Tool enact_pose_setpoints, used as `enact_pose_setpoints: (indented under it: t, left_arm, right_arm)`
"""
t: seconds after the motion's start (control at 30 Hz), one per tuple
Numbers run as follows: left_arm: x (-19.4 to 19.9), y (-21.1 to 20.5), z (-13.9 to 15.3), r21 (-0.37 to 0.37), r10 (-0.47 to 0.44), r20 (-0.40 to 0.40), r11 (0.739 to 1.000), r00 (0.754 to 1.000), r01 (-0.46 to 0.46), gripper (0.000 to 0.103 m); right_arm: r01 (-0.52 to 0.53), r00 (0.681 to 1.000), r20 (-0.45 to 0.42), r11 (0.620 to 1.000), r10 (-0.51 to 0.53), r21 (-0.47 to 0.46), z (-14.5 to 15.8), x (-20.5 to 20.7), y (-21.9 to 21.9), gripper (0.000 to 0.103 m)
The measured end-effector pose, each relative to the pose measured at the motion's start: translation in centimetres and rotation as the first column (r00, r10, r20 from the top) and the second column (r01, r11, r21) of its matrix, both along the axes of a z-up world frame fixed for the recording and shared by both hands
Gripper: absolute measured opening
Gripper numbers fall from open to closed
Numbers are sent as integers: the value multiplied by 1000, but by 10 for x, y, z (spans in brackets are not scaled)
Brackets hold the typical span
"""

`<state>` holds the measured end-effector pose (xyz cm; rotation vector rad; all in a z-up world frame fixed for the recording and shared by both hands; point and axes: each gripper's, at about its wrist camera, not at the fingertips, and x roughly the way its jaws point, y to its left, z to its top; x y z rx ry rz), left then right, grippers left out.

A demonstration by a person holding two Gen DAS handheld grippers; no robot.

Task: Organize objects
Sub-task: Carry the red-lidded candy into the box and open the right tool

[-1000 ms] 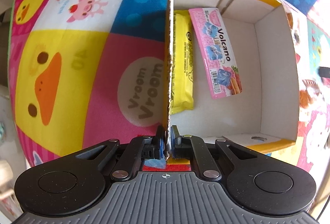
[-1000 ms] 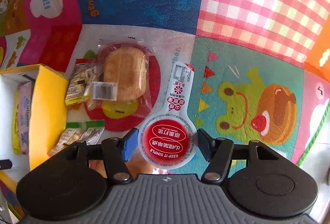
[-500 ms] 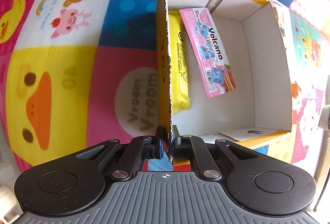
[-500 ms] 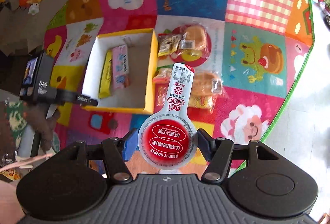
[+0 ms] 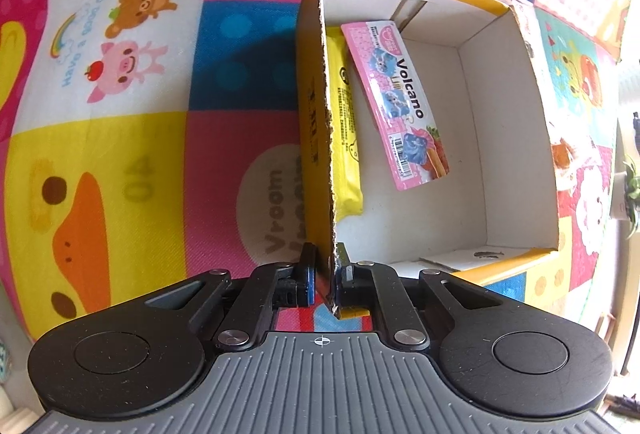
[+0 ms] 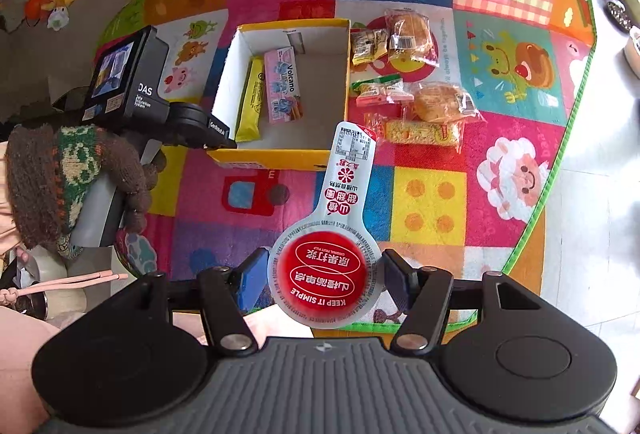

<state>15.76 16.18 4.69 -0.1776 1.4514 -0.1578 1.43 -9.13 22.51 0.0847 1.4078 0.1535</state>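
Note:
My left gripper (image 5: 325, 276) is shut on the left wall of the yellow cardboard box (image 5: 316, 106), near its front corner. Inside the box lie a yellow snack bar (image 5: 346, 138) and a pink Volcano pack (image 5: 400, 102). My right gripper (image 6: 323, 276) is shut on a red-and-white spoon-shaped snack pack (image 6: 334, 258), held high above the mat, in front of the box (image 6: 280, 154). The left gripper (image 6: 216, 132) shows there at the box's left front corner.
Several wrapped snacks lie on the play mat right of the box: bread packs (image 6: 408, 32) (image 6: 440, 106), a noodle pack (image 6: 420, 132), small packets (image 6: 368, 44) (image 6: 380, 90). The mat's green edge (image 6: 560, 162) borders tiled floor at right. A sleeved arm (image 6: 60, 174) is at left.
My right gripper has risen far above the mat with the red snack pack, bringing the box into view. My left gripper has stayed clamped on the box wall, shifting slightly.

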Motion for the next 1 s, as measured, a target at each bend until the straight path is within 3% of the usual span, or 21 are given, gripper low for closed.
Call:
enact_pose_setpoints:
  t: [0.3,0.63,0.77,0.93,1.0]
  left_arm:
    - [-3,11,3,-54,57,-3,997,998,-57,12]
    - [-6,15,1,-119,70,-1,990,998,-70,13]
    - [-9,18,0,-111,70,-3,991,998,-70,13]
    - [-7,21,1,-98,83,-8,992,997,-83,14]
    - [-9,23,3,-97,90,-11,991,996,-91,14]
  right_arm:
    - [-24,1000,-2,1000,24,-11,5,-12,33,61]
    - [-47,998,35,999,47,-20,21,8,49,61]
    - [-101,992,77,994,104,-42,31,32,61,61]
    - [-129,967,213,988,143,-81,54,88,68,62]
    - [-93,965,239,993,107,-70,60,109,63,72]
